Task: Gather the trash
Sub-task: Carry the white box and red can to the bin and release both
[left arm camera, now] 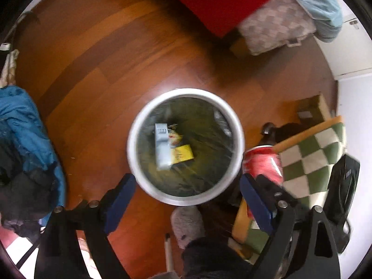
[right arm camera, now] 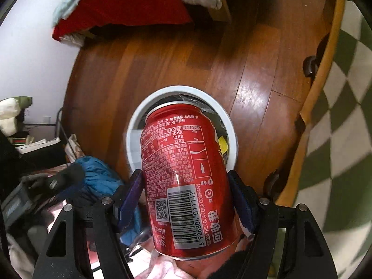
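Note:
A round white-rimmed trash bin (left arm camera: 139,125) stands on the wood floor, lined with a clear bag; a grey-blue carton (left arm camera: 161,146) and yellow wrappers (left arm camera: 183,154) lie inside. My left gripper (left arm camera: 186,195) is open and empty, hovering above the bin's near rim. My right gripper (right arm camera: 186,190) is shut on a red Coca-Cola can (right arm camera: 183,174), held above the bin (right arm camera: 232,137). The can also shows in the left wrist view (left arm camera: 261,162), just right of the bin.
A blue jacket (left arm camera: 28,127) lies left of the bin. A green-and-white checkered mat on a wooden table (left arm camera: 311,155) stands at the right. A bed with a red blanket (left arm camera: 220,2) is at the back. A grey slipper (left arm camera: 186,223) is below the bin.

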